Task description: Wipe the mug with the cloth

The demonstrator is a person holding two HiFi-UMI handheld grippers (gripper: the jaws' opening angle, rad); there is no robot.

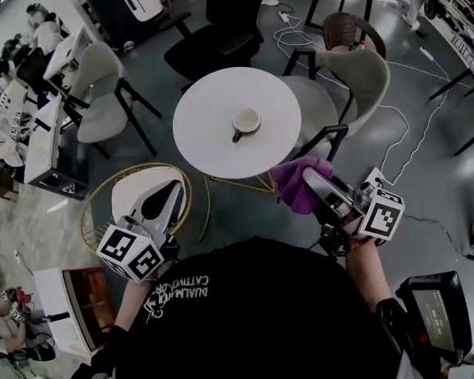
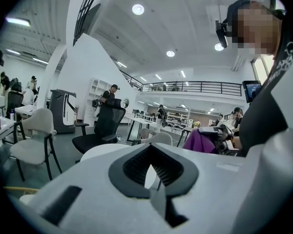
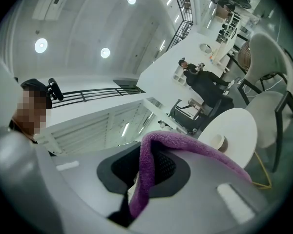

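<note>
A fuzzy purple cloth [image 1: 296, 186] is clamped in the jaws of the right gripper [image 1: 310, 177], short of the round white surface [image 1: 205, 136] where the cream mug [image 1: 246, 121] stands. The jaws of the left gripper [image 1: 170, 189] are pressed together, empty.

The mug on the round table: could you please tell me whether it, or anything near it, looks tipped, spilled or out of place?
Nothing stands out. The mug stands upright and alone on the white table, with no spill visible. The purple cloth is clamped in the right gripper.
</note>
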